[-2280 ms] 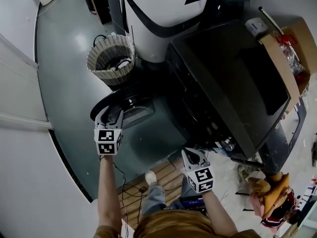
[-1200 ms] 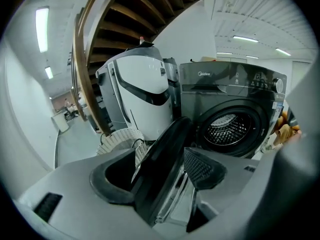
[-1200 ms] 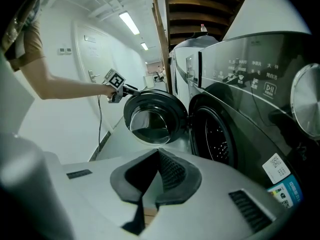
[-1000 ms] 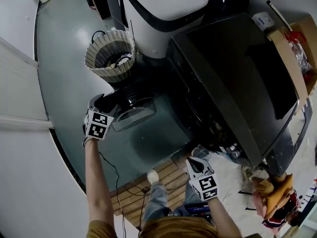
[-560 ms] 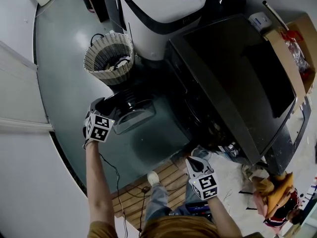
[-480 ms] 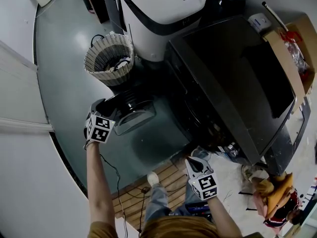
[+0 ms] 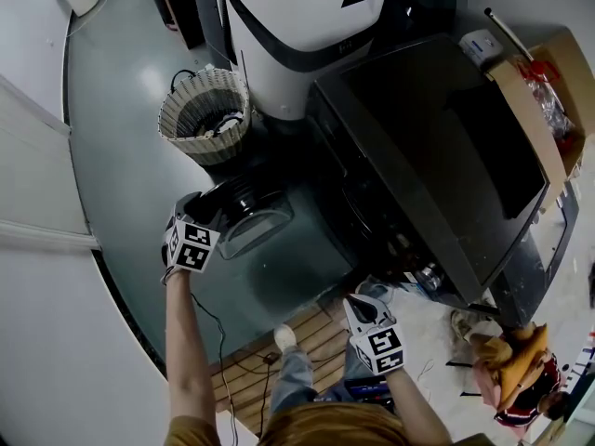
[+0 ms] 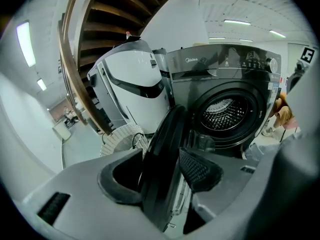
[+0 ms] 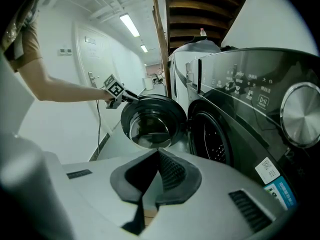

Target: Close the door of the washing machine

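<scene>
1. One washing machine, with one round door.
2. One white machine.
3. One wicker basket.
4. One cardboard box.
5. Two tools: the left tool, its jaws just closing on the door's rim, and the right tool.
6. One white shoe.
</scene>
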Demonstrator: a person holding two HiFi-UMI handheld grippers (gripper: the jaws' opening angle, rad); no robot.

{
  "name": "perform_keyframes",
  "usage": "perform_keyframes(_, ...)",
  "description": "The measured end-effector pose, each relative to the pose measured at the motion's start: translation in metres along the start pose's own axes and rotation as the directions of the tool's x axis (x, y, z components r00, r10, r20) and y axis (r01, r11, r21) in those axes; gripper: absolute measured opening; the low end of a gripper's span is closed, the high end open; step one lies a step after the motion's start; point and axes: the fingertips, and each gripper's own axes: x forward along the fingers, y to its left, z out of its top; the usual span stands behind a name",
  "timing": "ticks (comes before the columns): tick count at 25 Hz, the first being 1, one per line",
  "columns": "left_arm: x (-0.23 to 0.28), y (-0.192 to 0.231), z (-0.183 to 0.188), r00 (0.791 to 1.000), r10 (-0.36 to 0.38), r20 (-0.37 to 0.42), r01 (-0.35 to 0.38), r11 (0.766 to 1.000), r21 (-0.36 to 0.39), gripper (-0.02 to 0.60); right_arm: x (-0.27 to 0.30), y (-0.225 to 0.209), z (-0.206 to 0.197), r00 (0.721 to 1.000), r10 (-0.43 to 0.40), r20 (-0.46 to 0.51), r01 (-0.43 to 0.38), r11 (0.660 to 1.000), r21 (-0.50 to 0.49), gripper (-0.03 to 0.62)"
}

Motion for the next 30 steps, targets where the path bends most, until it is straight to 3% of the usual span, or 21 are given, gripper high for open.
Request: perform_keyframes(30, -0.027, -0.056, -0.006, 0.998, -0.034, -0.054, 0.032, 0.999, -0.038, 0.22, -0.054, 0.003, 0.008, 0.995, -0.04, 0.088, 0.042, 0.999, -0.023, 0.011)
